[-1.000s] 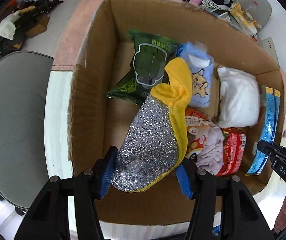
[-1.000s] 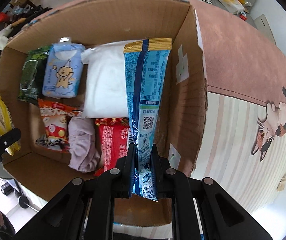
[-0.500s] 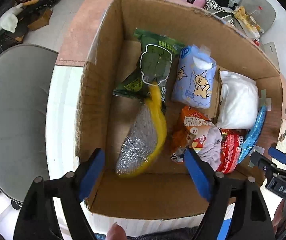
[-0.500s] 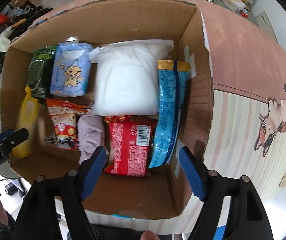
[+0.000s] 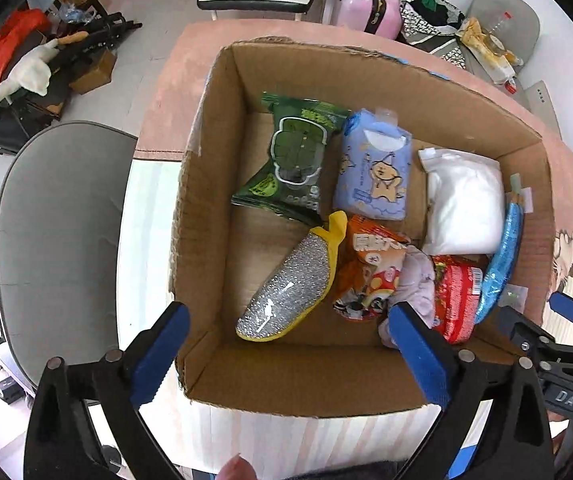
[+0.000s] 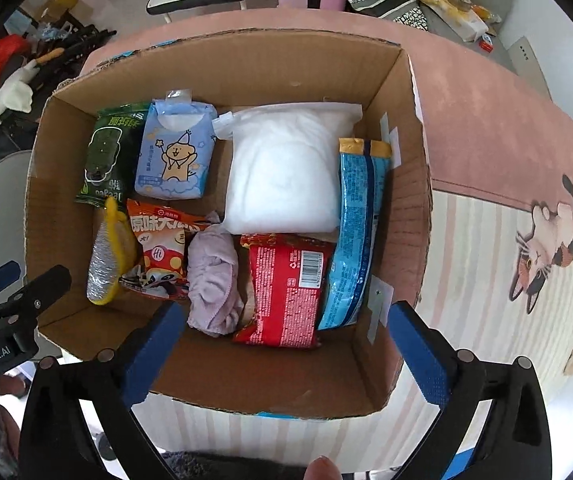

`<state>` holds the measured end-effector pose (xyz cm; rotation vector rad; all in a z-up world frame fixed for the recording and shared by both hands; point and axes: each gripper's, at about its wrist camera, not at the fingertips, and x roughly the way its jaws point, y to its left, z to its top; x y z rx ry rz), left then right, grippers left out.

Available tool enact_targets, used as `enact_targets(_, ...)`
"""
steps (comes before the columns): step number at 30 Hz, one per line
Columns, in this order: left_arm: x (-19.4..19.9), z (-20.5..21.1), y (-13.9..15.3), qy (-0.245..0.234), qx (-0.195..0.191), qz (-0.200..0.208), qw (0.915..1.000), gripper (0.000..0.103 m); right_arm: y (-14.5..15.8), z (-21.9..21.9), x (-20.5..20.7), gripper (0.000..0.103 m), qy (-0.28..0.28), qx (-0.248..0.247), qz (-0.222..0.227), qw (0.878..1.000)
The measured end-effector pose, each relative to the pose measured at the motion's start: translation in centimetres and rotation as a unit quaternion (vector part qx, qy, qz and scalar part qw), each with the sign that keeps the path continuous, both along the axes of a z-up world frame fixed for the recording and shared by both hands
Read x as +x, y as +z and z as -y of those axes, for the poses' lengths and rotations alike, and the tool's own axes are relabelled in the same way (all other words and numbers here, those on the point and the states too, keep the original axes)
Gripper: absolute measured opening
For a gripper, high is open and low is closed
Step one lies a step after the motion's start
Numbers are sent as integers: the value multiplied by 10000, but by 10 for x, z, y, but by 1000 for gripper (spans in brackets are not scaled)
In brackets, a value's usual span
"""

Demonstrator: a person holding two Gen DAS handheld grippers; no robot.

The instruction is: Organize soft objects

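Observation:
An open cardboard box (image 5: 214,128) (image 6: 414,240) holds several soft items. A yellow and silver scrubber (image 5: 290,288) (image 6: 106,256) lies at its left. A long blue packet (image 6: 356,232) (image 5: 502,260) leans on the right wall. Also inside are a green wipes pack (image 5: 290,160), a blue tissue pack (image 6: 174,152), a white pouch (image 6: 286,168), an orange snack bag (image 5: 370,268), a lilac cloth (image 6: 212,276) and a red packet (image 6: 286,288). My left gripper (image 5: 286,356) is open and empty above the box's near edge. My right gripper (image 6: 282,352) is open and empty too.
The box stands on a table with a pink and striped cat-print cloth (image 6: 526,200). A grey chair (image 5: 58,240) is at the left. A pink suitcase (image 5: 370,8) and clutter lie on the floor beyond.
Both grippers opened and drew back. The scrubber dropped from the left gripper into the box's left side; the blue packet dropped from the right gripper against the right wall.

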<state>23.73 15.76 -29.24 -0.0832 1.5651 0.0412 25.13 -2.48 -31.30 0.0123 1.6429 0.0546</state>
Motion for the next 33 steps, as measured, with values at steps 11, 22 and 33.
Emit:
enact_targets(11,-23,21,66,-105,201,787,9966,102,52,4,-25,103,-55,-83,502,9987)
enact_targets(22,-77,37,162,-215,276,1642,9858,102,170,17,-83,103,47,35,1489,9888)
enact_targets(33,-125,48,241,-286,215,2281,9730,102,269,23,-139,103,65,-77,2342,9721)
